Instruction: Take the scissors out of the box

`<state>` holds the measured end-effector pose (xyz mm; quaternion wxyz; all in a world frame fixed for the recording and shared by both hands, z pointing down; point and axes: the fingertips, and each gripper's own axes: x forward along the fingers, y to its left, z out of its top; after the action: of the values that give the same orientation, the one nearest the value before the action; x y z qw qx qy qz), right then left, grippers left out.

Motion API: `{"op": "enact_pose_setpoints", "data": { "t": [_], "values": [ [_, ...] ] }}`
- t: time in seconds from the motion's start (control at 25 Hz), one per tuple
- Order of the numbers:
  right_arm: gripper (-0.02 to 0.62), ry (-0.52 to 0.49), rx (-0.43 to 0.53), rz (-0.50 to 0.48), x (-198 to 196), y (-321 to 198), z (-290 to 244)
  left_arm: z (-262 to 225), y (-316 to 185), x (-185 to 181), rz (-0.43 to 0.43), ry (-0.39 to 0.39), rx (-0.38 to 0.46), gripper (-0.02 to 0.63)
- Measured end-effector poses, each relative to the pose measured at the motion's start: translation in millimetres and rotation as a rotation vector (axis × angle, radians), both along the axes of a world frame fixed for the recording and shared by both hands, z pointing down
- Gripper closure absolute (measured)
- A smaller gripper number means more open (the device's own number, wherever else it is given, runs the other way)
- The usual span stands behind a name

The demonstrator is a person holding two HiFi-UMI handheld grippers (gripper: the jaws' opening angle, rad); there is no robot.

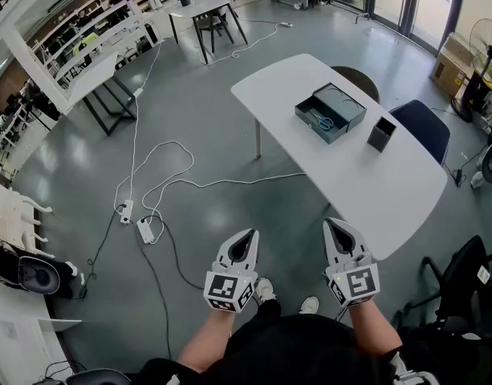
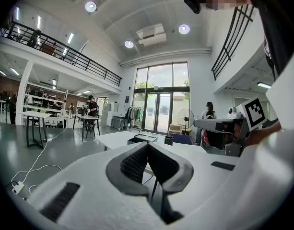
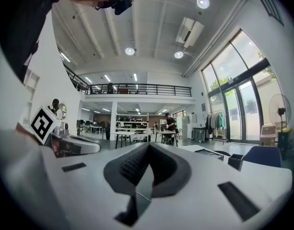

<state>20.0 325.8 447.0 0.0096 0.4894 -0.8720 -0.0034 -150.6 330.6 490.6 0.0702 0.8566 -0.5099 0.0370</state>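
In box (image 1: 344, 105), scissors (image 1: 323, 122); left tongs (image 1: 247, 237), right tongs (image 1: 334, 228) distant

Box (image 1: 347, 105) open above — holder (image 1: 381, 134) beside

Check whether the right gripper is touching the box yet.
Apart. The head view shows the right gripper near the closest edge of the table, with bare tabletop lying between it and the box.

The oval desk (image 1: 366, 191) is white, the flat rectangular box (image 1: 343, 103) dark teal-grey, the scissors (image 1: 323, 122) blue-handled. The moulded left tongs (image 1: 250, 233) and right tongs (image 1: 330, 224) are white, their cubes (image 1: 228, 291) patterned with black-and-white square markers. The glossy floor (image 1: 197, 127) is grey-green.
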Motion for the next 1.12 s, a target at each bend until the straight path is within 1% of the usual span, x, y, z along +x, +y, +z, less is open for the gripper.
{"op": "enact_pose_setpoints", "data": {
  "t": [0.12,0.36,0.52,0.72,1.12],
  "values": [
    [0.592,0.012,0.019,-0.001,-3,3,-12,-1,6,-4,-0.007,-0.002,0.0,0.598],
    [0.592,0.012,0.019,0.004,-9,7,-14,-5,10,-14,-0.016,-0.001,0.005,0.598],
    [0.591,-0.017,0.002,0.016,-12,2,-13,-4,6,-21,-0.016,0.002,0.003,0.598],
    [0.591,-0.009,0.003,0.009,-25,-10,-12,-2,-7,-31,-0.002,0.006,0.0,0.598],
    [0.591,-0.01,0.024,0.043,-66,-49,-12,-11,-48,-78,0.029,-0.008,0.038,0.598]
  ]
}}
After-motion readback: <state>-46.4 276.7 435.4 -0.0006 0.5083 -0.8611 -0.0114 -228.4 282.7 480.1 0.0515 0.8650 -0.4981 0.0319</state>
